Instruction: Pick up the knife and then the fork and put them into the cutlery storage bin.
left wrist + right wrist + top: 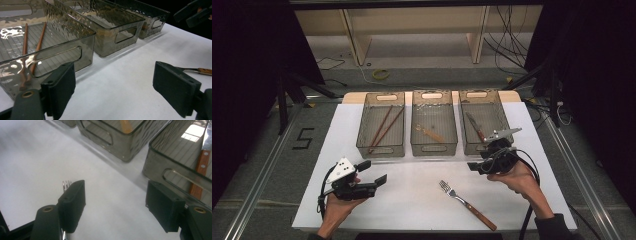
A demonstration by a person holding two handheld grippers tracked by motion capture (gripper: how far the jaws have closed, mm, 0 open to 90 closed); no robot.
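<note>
A fork [467, 204] with a wooden handle lies on the white table, tines toward the bins. My right gripper [477, 162] hovers above and to the right of it, open with nothing between the jaws; in the right gripper view [115, 195] the fork tines [65, 184] peek out behind one jaw. My left gripper [373, 173] is held open at the front left, jaws empty [113, 85], pointing toward the bins. Two chopsticks [384, 127] lie in the left bin [380, 149], a wooden spoon [430, 133] in the middle bin [434, 148], a knife [475, 127] in the right bin [472, 148].
The three smoked plastic bins stand side by side at the back of the table. The white sheet [412, 200] reaches the front edge near the person's forearms. Cables and a wooden shelf frame [357, 40] lie beyond the table.
</note>
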